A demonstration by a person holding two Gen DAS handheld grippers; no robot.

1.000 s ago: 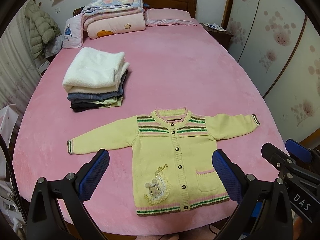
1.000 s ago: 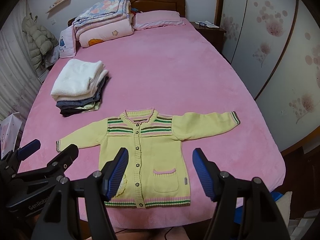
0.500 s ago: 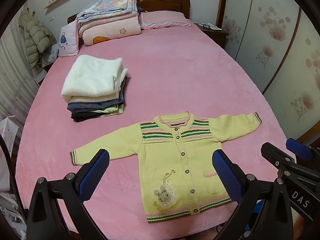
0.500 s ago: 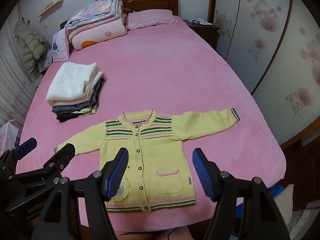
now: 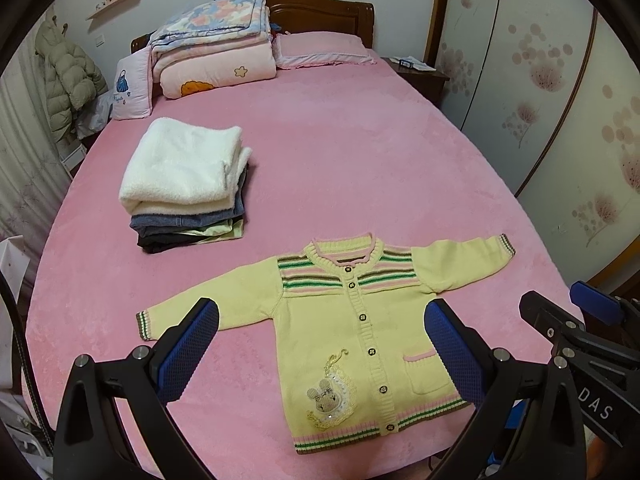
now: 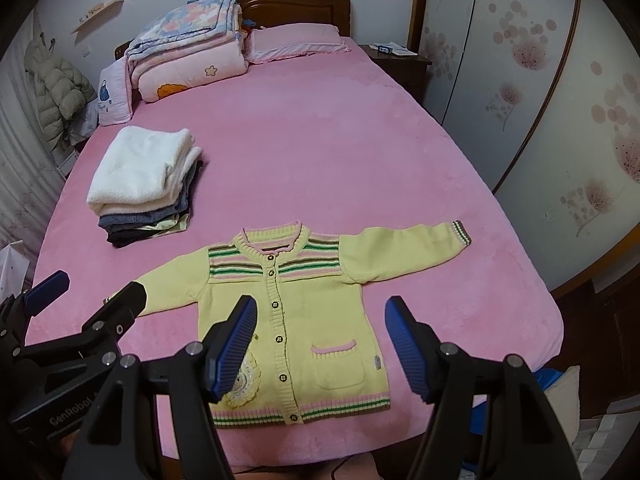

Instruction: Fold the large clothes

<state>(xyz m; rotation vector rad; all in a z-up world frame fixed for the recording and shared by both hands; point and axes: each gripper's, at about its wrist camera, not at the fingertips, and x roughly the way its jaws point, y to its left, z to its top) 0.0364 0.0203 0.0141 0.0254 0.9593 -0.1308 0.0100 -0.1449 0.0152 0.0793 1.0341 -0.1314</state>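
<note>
A yellow knitted cardigan with striped yoke, buttons, a pocket and a rabbit patch lies flat, face up, sleeves spread, near the front edge of the pink bed. It also shows in the right wrist view. My left gripper is open and empty, held above the cardigan's lower half. My right gripper is open and empty, above the cardigan's pocket side. Each gripper shows at the edge of the other's view.
A stack of folded clothes with a white fleece on top sits on the bed's left. Folded quilts and a pillow lie at the headboard. A nightstand and wardrobe doors stand to the right.
Both grippers have risen and drawn back a little, so the cardigan sits lower and fuller in both views. Both stay open. The cardigan has not moved.
</note>
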